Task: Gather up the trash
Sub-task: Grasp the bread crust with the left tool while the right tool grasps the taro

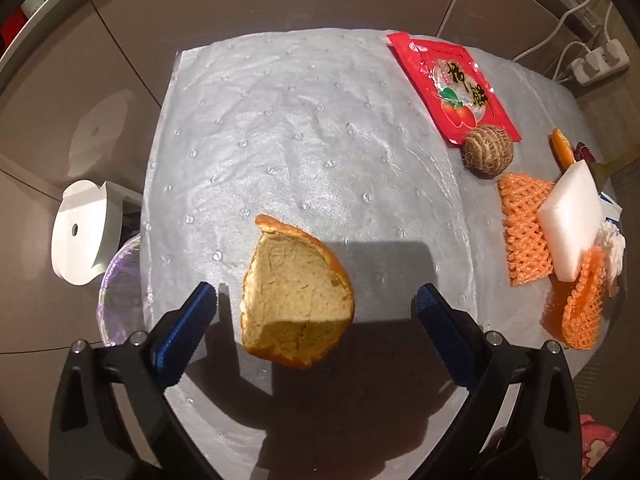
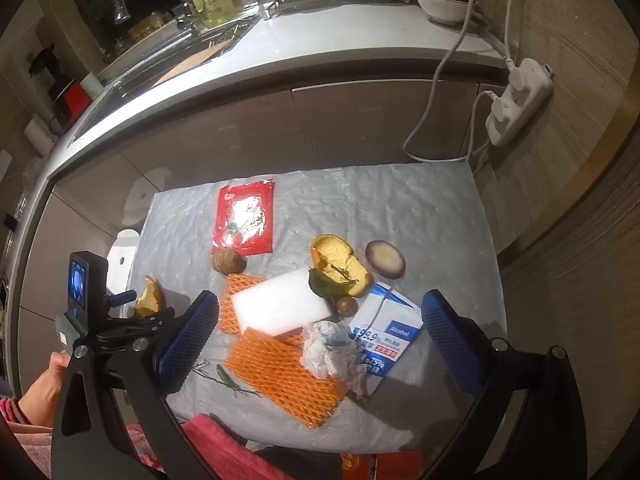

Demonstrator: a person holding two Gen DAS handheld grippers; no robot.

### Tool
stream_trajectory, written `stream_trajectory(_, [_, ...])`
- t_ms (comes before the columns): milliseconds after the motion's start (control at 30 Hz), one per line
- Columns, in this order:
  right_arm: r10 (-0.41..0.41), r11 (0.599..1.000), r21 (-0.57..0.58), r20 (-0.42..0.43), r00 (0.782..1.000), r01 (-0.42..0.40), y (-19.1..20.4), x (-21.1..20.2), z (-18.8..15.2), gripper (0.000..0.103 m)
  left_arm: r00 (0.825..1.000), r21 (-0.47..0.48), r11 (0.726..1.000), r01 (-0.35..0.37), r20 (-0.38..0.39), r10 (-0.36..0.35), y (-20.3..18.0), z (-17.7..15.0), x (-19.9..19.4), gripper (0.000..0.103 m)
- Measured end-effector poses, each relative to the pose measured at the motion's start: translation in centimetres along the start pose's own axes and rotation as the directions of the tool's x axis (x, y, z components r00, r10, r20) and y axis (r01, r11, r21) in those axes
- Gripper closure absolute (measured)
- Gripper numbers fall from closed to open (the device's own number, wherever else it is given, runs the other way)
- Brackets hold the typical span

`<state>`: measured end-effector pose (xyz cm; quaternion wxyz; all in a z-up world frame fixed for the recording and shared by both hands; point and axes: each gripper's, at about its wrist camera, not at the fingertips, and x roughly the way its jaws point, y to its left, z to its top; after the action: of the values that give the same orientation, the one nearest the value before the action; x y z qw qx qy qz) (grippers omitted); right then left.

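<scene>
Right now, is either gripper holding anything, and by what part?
Nothing is held. The left gripper is open around the orange peel, fingers clear of it. The right gripper is open above the trash pile.

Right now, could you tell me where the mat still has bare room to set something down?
The mat is bare across its middle and far left, between the orange peel and the red packet. The far right corner beyond the purple slice is also free. The orange netting, white foam block and wipes pack crowd the near right.
</scene>
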<state>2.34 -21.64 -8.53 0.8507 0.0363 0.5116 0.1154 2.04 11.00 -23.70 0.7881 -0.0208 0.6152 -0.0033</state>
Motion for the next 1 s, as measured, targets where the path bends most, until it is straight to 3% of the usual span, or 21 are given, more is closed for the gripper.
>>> stream_trajectory(100, [-0.001, 1.000, 0.004, -0.007, 1.000, 0.001, -0.9, 0.2, -0.1, 0.002, 0.999, -0.002, 1.000, -0.011, -0.037, 0.011, -0.5, 0.0, 0.9, 0.012])
stream_trajectory(167, [-0.003, 1.000, 0.002, -0.009, 1.000, 0.003, -1.3, 0.3, -0.1, 0.002, 1.000, 0.000, 1.000, -0.018, -0.017, 0.018, -0.7, -0.2, 0.7, 0.018])
stream_trajectory(267, [0.006, 1.000, -0.002, -0.011, 1.000, -0.006, -1.4, 0.7, 0.0, 0.002, 1.000, 0.005, 1.000, -0.017, 0.001, 0.017, -0.9, -0.3, 0.3, 0.037])
stream_trajectory(333, [0.015, 1.000, -0.018, -0.014, 1.000, -0.015, -0.9, 1.3, 0.1, 0.002, 1.000, 0.012, 1.000, -0.011, 0.006, 0.011, -0.9, -0.1, -0.1, 0.059])
stream_trajectory(433, [0.041, 0.997, -0.066, -0.024, 0.999, -0.043, 0.6, 2.4, 0.1, 0.002, 1.000, 0.010, 1.000, 0.020, 0.007, -0.020, -0.4, 0.2, -0.9, 0.074])
stream_trajectory(633, [0.115, 0.971, -0.207, -0.056, 0.992, -0.124, 5.5, 6.2, 0.8, 0.005, 0.999, -0.007, 1.000, 0.030, 0.041, -0.029, 0.8, 0.1, -3.4, 0.082])
stream_trajectory(833, [0.145, 0.912, -0.367, -0.134, 0.980, -0.185, 11.0, 12.9, 1.7, 0.024, 0.987, -0.026, 0.998, 0.062, 0.147, -0.057, 1.6, -0.1, -9.2, 0.082])
stream_trajectory(1000, [0.110, 0.884, -0.424, -0.225, 0.968, -0.199, 13.5, 18.3, 1.7, 0.042, 0.978, -0.034, 0.997, 0.074, 0.199, -0.066, 2.6, -0.5, -12.8, 0.082])
